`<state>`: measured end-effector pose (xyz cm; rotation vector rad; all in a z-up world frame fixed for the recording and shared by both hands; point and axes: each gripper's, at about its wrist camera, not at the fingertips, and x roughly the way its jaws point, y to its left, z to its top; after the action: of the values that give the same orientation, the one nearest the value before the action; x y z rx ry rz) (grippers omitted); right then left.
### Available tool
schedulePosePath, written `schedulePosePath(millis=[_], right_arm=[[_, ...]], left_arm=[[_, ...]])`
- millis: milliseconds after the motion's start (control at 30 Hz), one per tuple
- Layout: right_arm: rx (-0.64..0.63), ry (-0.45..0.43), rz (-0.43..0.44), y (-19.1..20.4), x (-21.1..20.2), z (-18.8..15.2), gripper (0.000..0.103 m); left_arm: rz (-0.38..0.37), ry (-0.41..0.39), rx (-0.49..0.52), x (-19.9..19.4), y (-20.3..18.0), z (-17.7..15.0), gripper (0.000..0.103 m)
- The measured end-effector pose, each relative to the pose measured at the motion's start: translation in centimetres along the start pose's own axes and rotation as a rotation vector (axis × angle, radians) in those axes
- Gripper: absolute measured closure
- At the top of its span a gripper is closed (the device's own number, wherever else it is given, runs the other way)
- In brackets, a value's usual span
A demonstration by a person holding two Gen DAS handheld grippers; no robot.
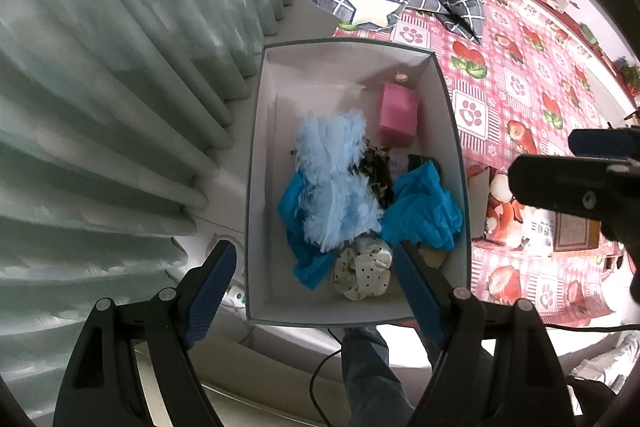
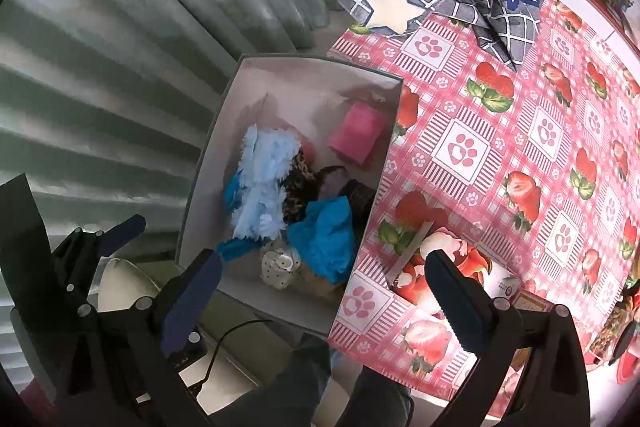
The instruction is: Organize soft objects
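— Looking down along your left gripper (image 1: 316, 267), what do you have in it?

— Nothing. Its jaws stand wide apart, empty, hanging over the near end of the white box (image 1: 260, 147). Your right gripper (image 2: 320, 279) is the same: spread wide, holding nothing, straddling the box's near corner and the edge of the table (image 2: 520, 107).

— And the soft things?

— Most already lie in the box: a pale blue feathery piece (image 1: 336, 179) on top, crumpled blue gloves (image 1: 424, 207) beside and under it, a polka-dot cloth (image 1: 364, 271) nearest your fingers, a pink block (image 1: 398, 115) toward the far end. The box sits against the table's edge by the curtain (image 1: 120, 67), I'd judge so you can drop items in without reaching far.

— What's left?

— The grey checked cloth with the white star (image 1: 372, 7) lies crumpled on the far corner of the table, well apart from both grippers (beyond the box's far end). A printed strawberry packet (image 2: 440, 267) lies just under your right gripper; whether it's soft, I cannot tell.
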<state>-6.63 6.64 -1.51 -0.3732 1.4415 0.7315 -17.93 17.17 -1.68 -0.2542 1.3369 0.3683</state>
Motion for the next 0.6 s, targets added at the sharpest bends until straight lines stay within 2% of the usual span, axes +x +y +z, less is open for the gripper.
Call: schedulePosePath(millis=[600], right_arm=[[0.017, 0.015, 0.001, 0.03, 0.14, -0.83, 0.001]], left_arm=[[-0.015, 0.006, 0.008, 0.02, -0.14, -0.53, 0.020]])
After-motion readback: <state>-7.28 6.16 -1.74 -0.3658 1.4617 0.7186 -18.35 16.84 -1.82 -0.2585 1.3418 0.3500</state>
